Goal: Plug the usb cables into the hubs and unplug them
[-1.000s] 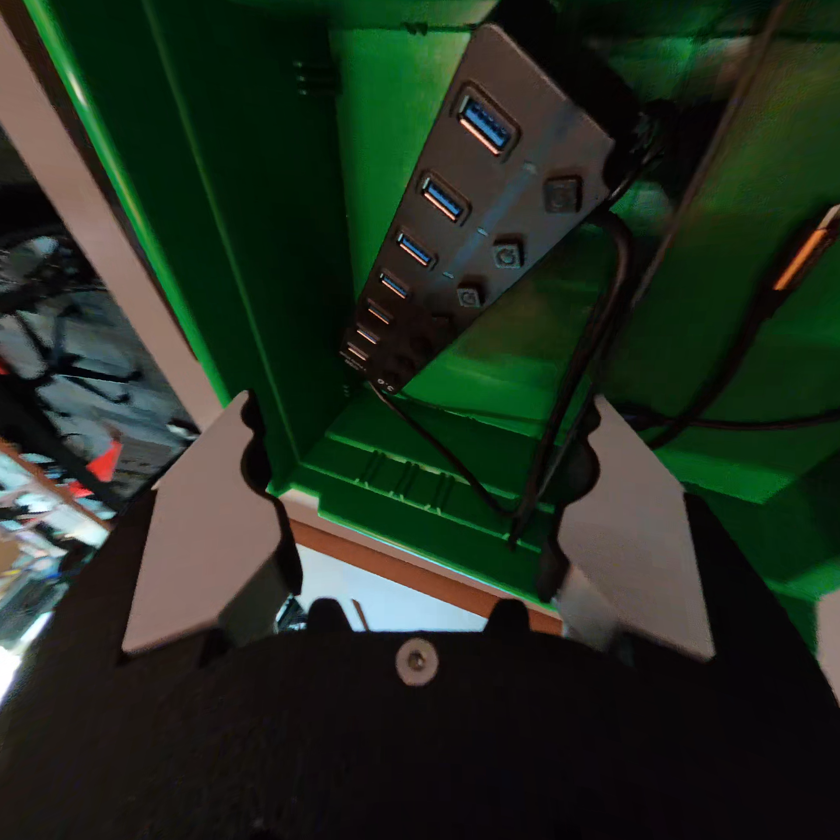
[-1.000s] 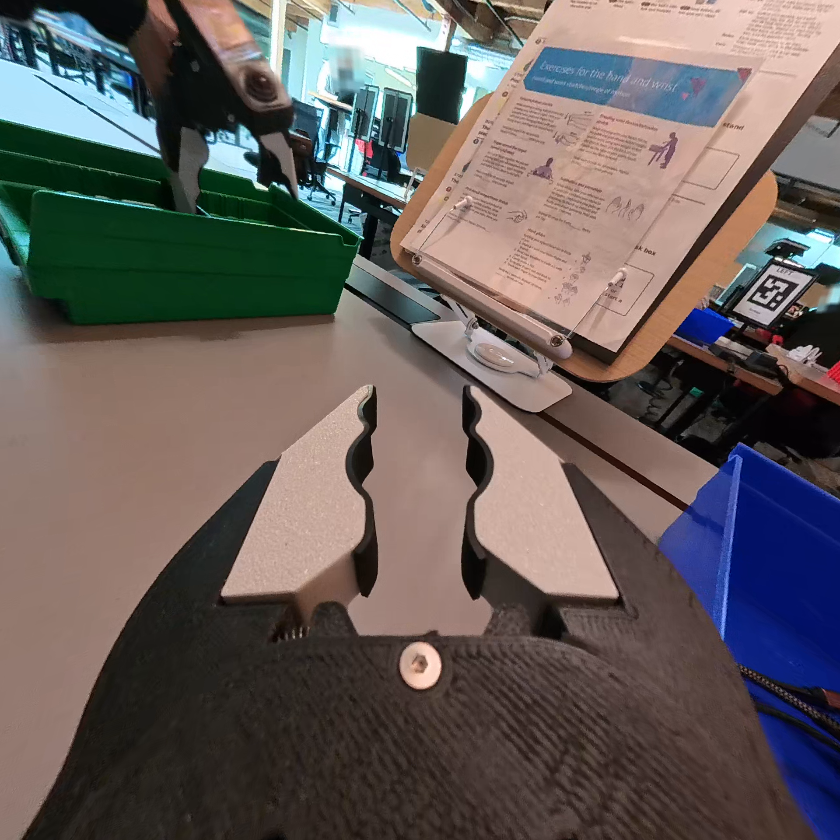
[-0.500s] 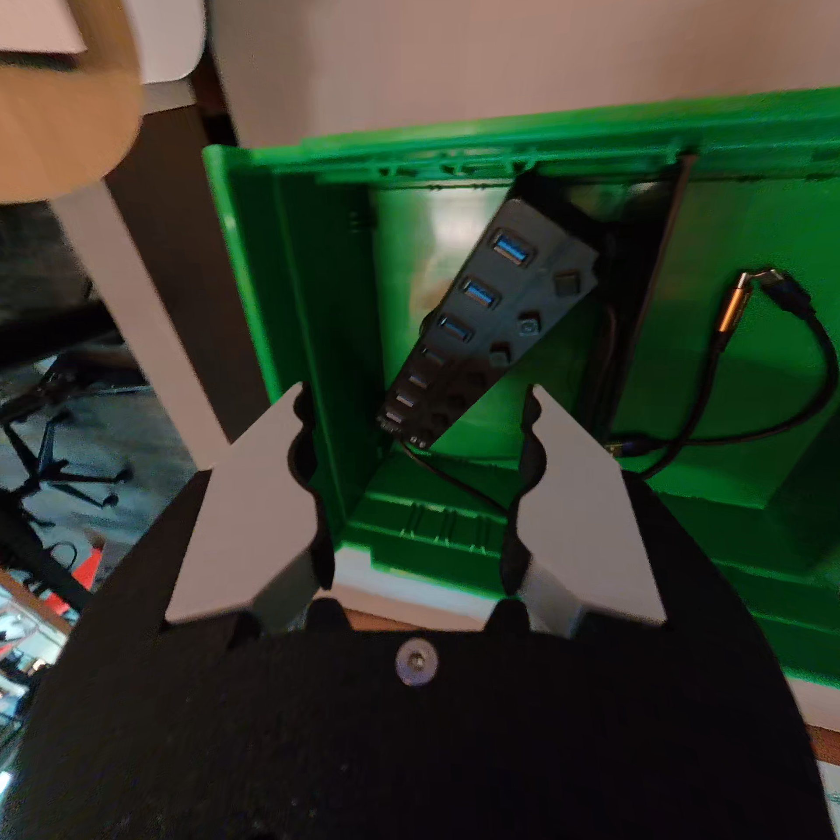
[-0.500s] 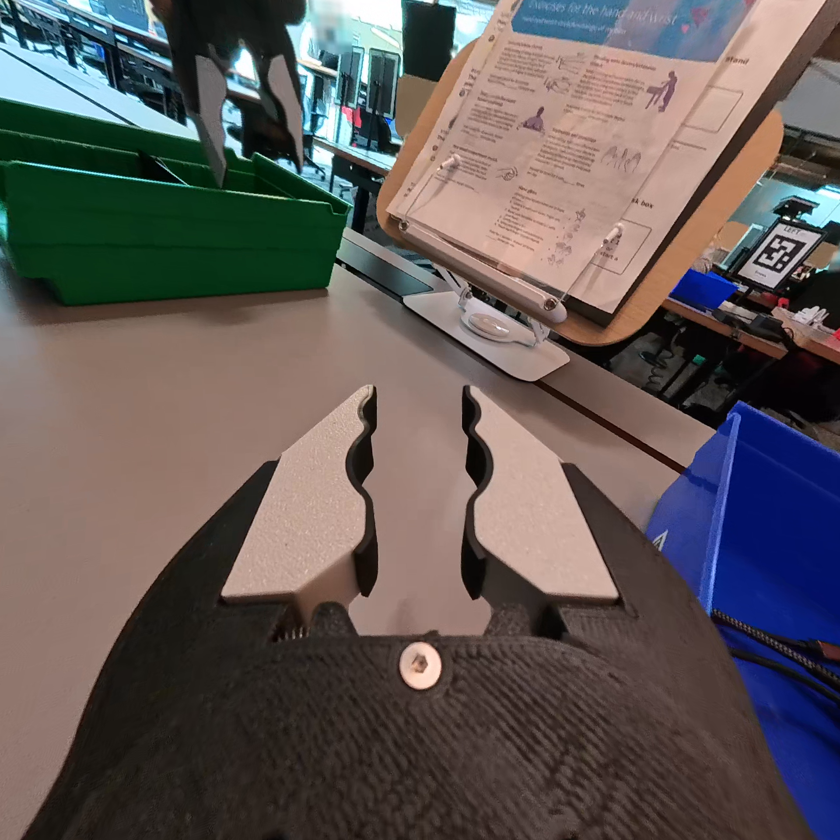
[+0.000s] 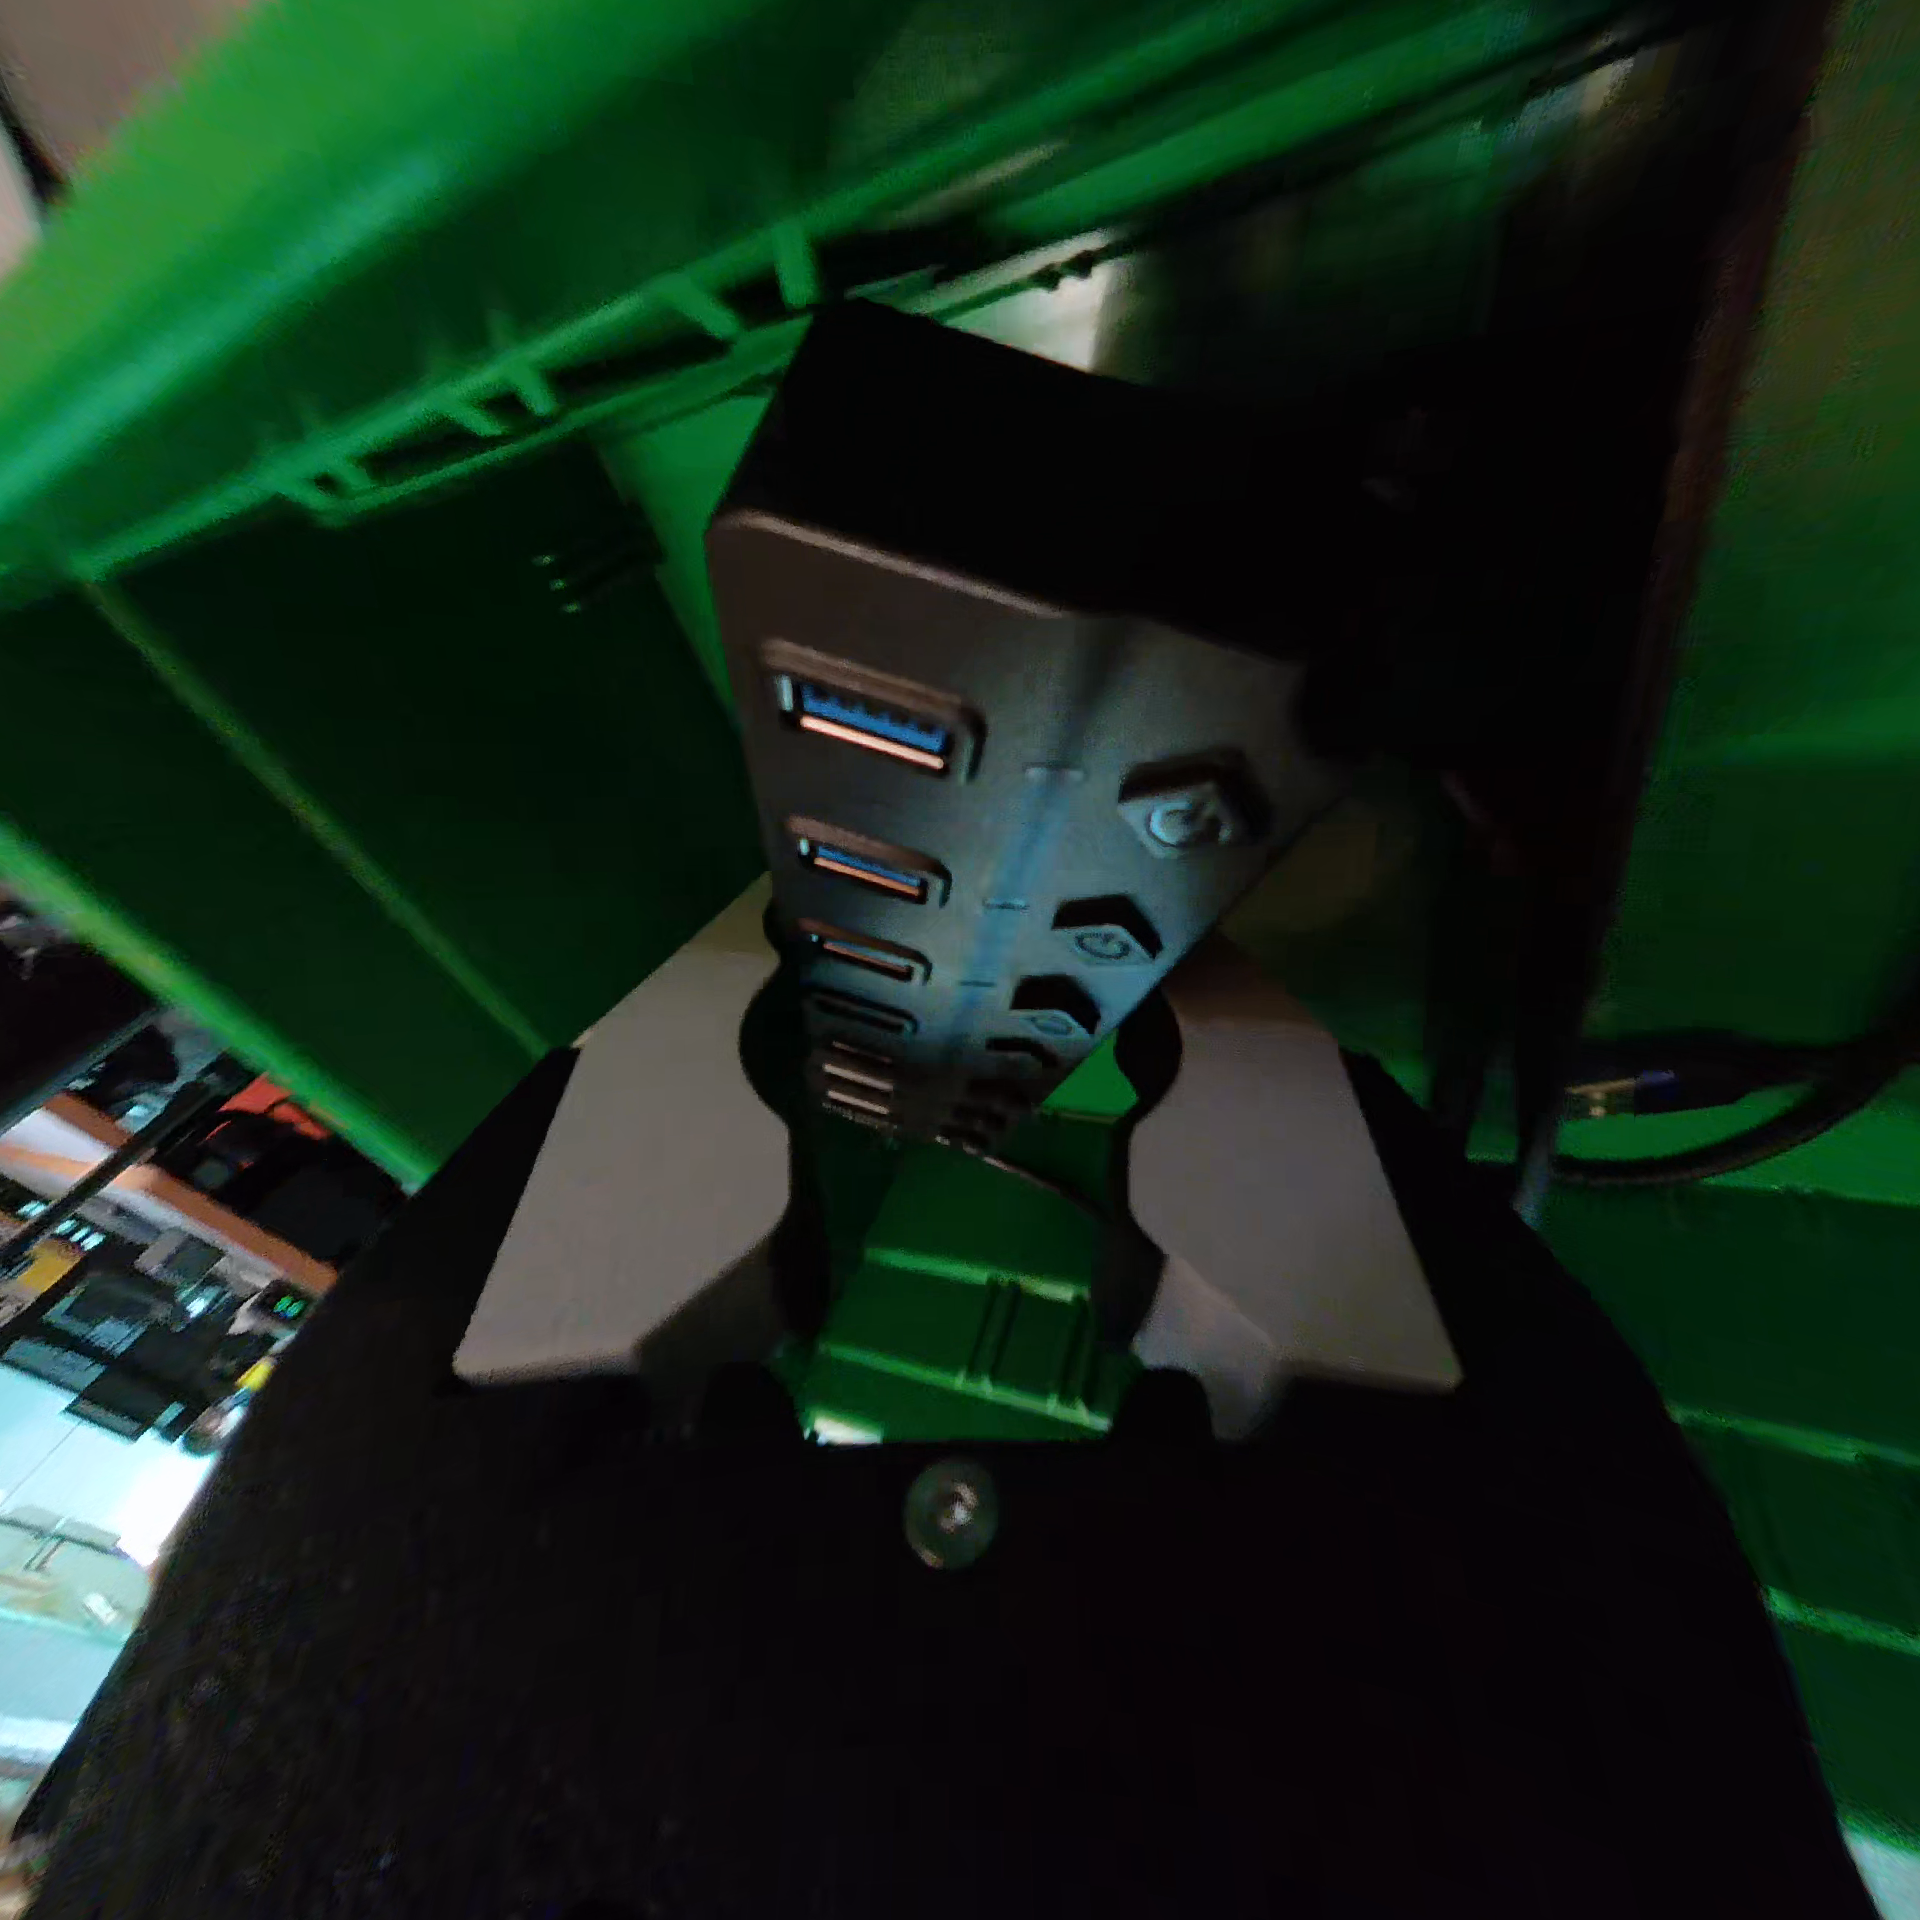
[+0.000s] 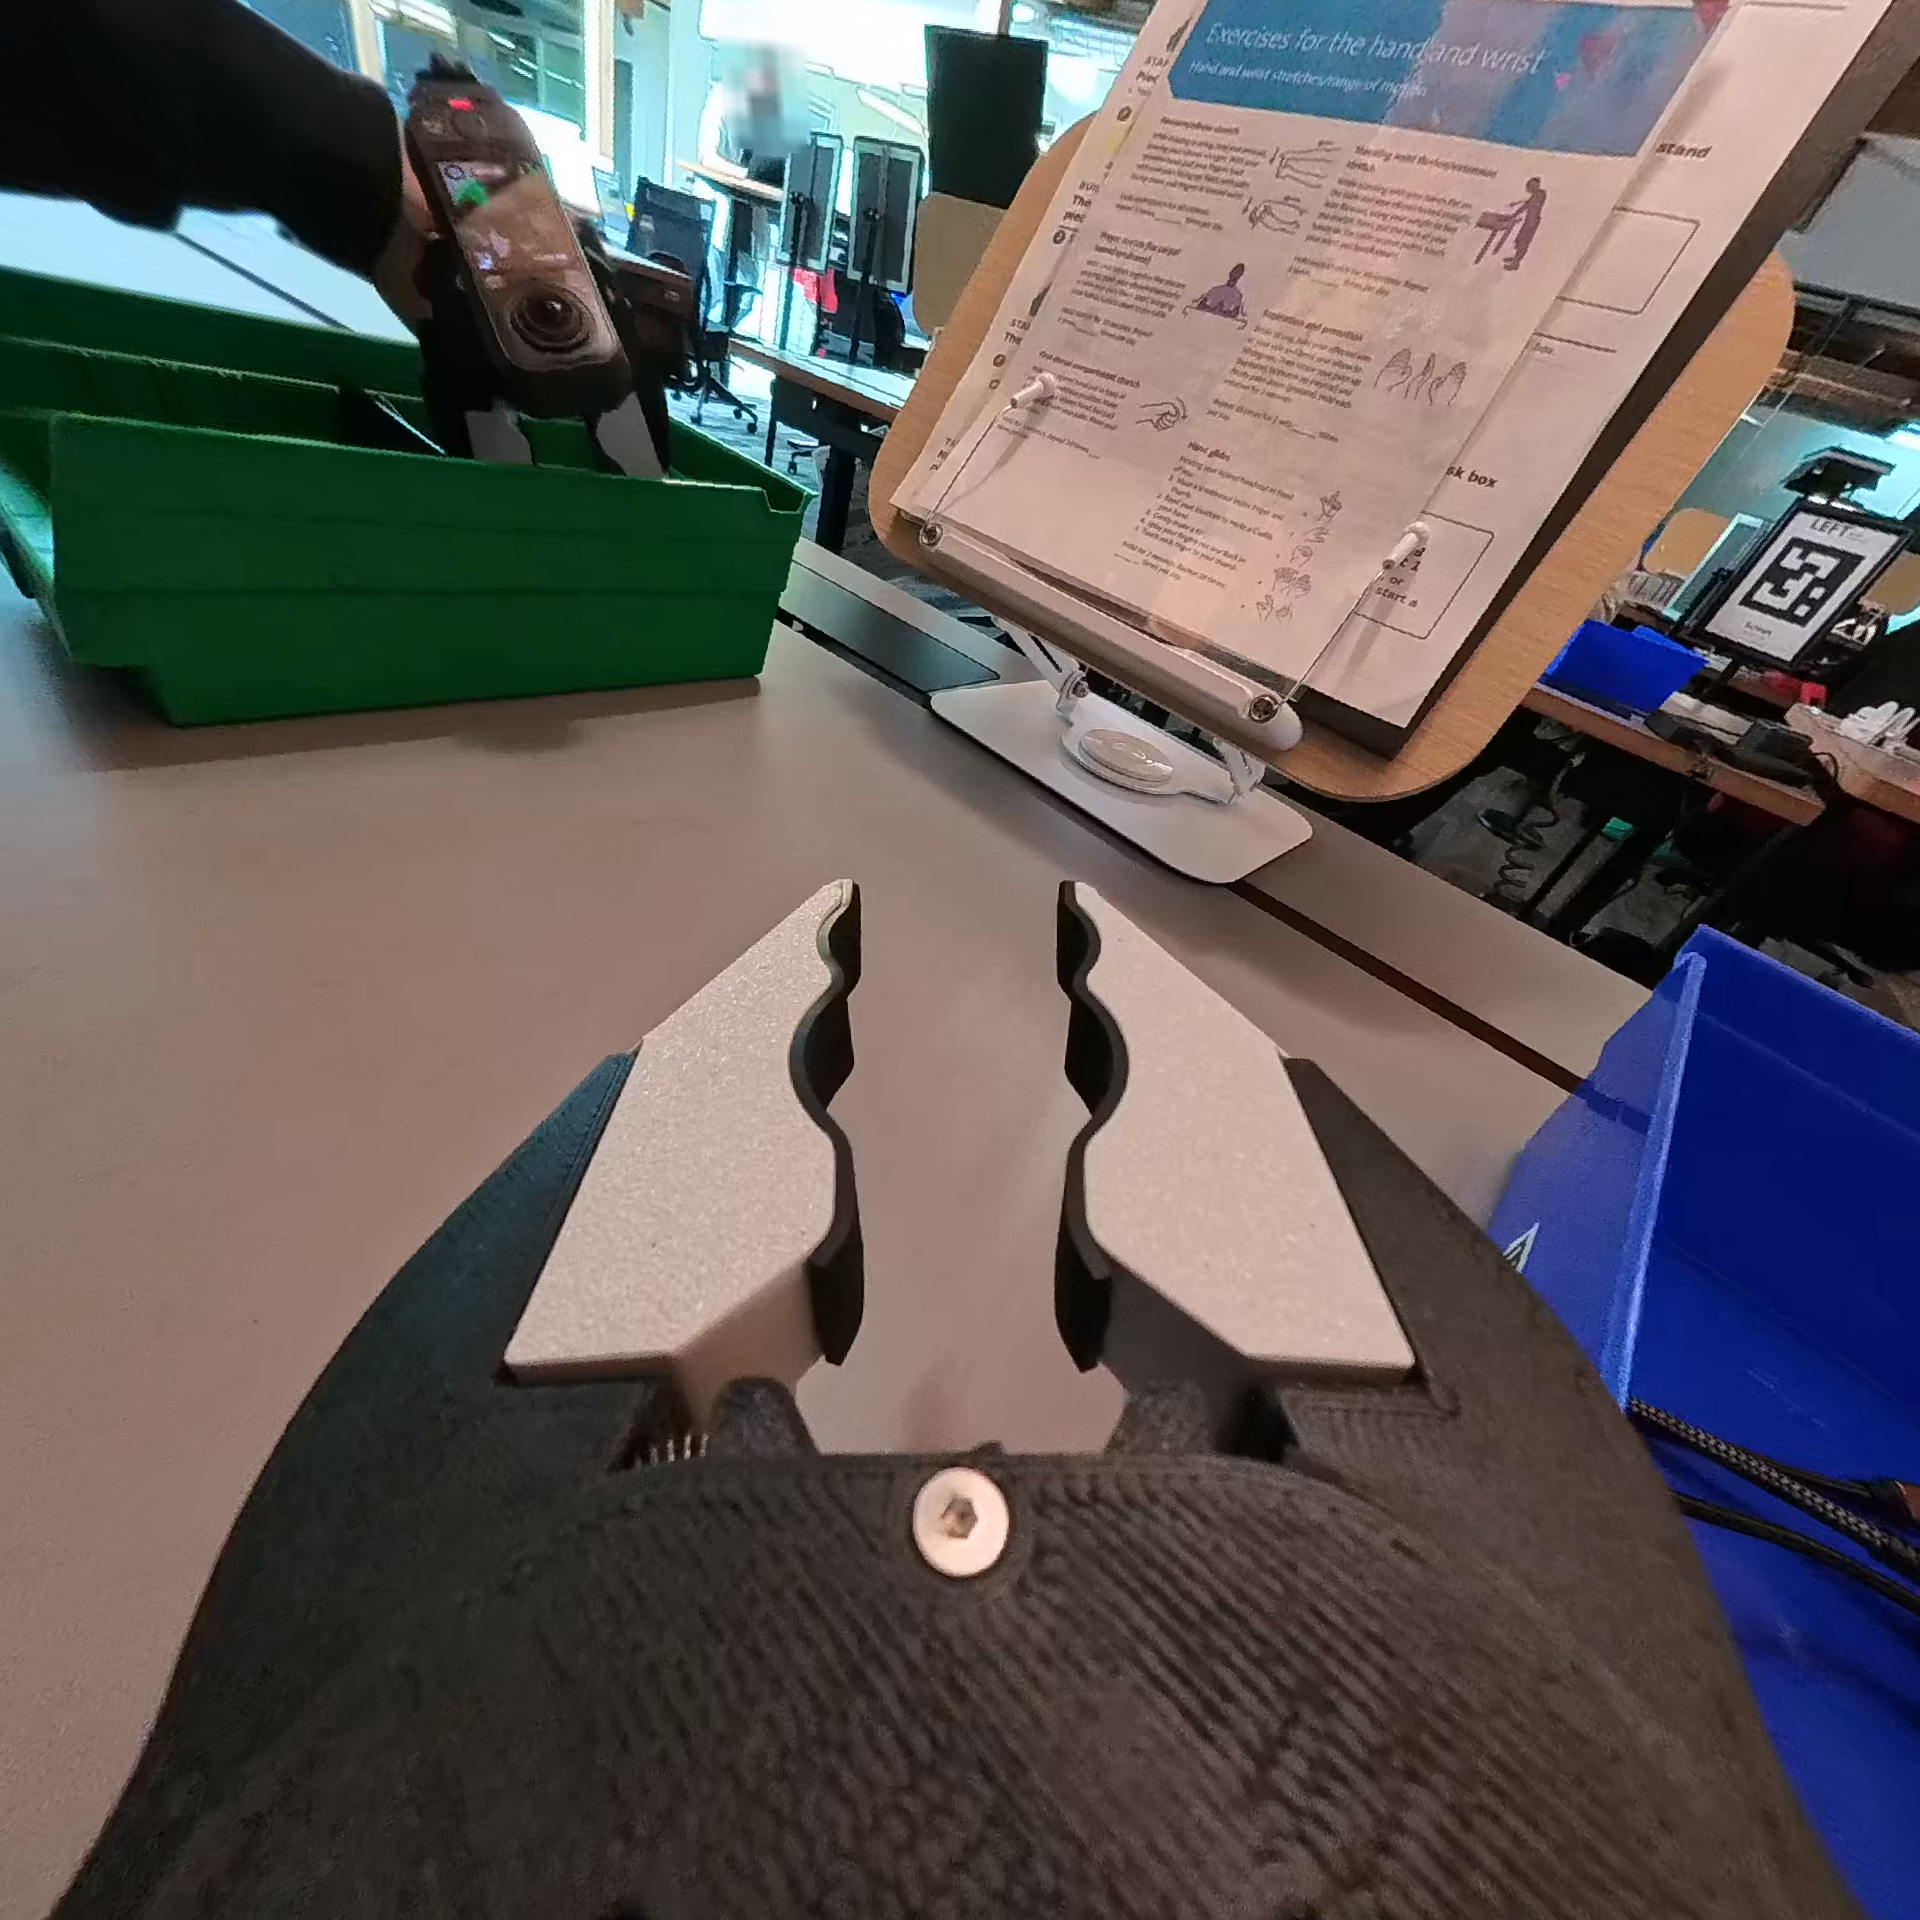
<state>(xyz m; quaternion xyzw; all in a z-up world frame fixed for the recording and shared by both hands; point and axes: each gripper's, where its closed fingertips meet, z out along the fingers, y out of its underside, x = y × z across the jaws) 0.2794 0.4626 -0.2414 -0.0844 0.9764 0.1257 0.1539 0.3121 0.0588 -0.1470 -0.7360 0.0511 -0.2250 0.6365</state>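
Note:
A black USB hub (image 5: 1039, 727) with a row of blue ports and round buttons leans inside a green bin (image 5: 312, 727). My left gripper (image 5: 982, 945) is down in the bin, its jaws pressed against both sides of the hub's near end. A black USB cable (image 5: 1714, 1122) lies loose in the bin to the right. In the right wrist view the left gripper (image 6: 566, 447) dips into the green bin (image 6: 416, 582). My right gripper (image 6: 956, 904) hovers over the grey table (image 6: 312, 935), jaws slightly apart and empty.
A blue bin (image 6: 1766, 1195) stands at the right, with a braided cable (image 6: 1766, 1475) in it. A document stand (image 6: 1299, 364) holding a printed sheet stands at the table's far edge. A dark divider (image 5: 1683, 520) rises beside the hub.
My left gripper dropped back into the green bin and narrowed its jaws around the hub's near end. The right gripper stayed almost still, with the same gap.

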